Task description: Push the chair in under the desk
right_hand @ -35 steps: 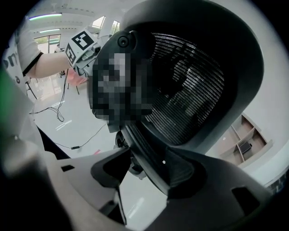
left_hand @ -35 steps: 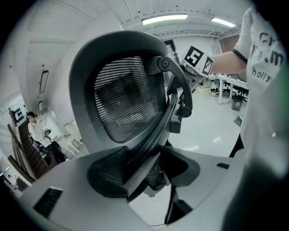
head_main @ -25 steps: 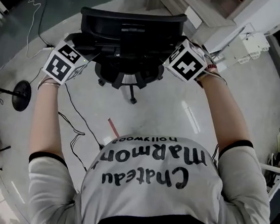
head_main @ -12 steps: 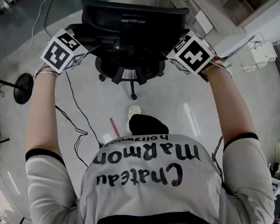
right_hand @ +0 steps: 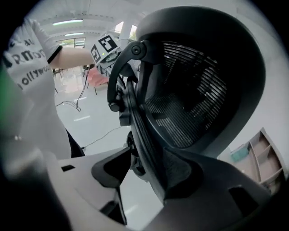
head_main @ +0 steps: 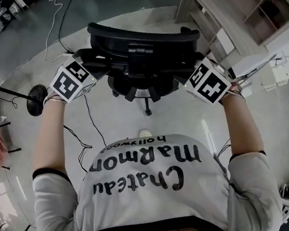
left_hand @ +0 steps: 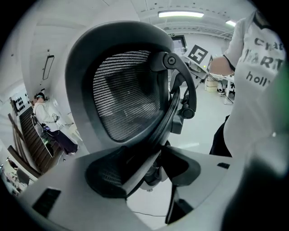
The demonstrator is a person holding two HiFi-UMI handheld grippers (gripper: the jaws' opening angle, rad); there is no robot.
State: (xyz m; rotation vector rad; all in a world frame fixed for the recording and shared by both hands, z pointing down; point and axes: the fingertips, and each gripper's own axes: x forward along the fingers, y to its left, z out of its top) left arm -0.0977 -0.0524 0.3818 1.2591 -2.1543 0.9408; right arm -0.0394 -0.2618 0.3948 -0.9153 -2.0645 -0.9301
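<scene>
Chair (head_main: 141, 50) backrest edges sit between the parted jaws of the left gripper (head_main: 92, 66) and right gripper (head_main: 193, 71), neither clamped, the right's just narrowing; it stands on the floor (head_main: 176, 110), short of the counter (head_main: 217, 7).

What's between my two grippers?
The chair's backrest, per the head view. Its edges sit between the open jaws of the left gripper and the right gripper, whose jaws have just been closing.

Mesh-backed chair (head_main: 142, 38), matt plastic frame; glossy smooth floor (head_main: 186, 111).
</scene>
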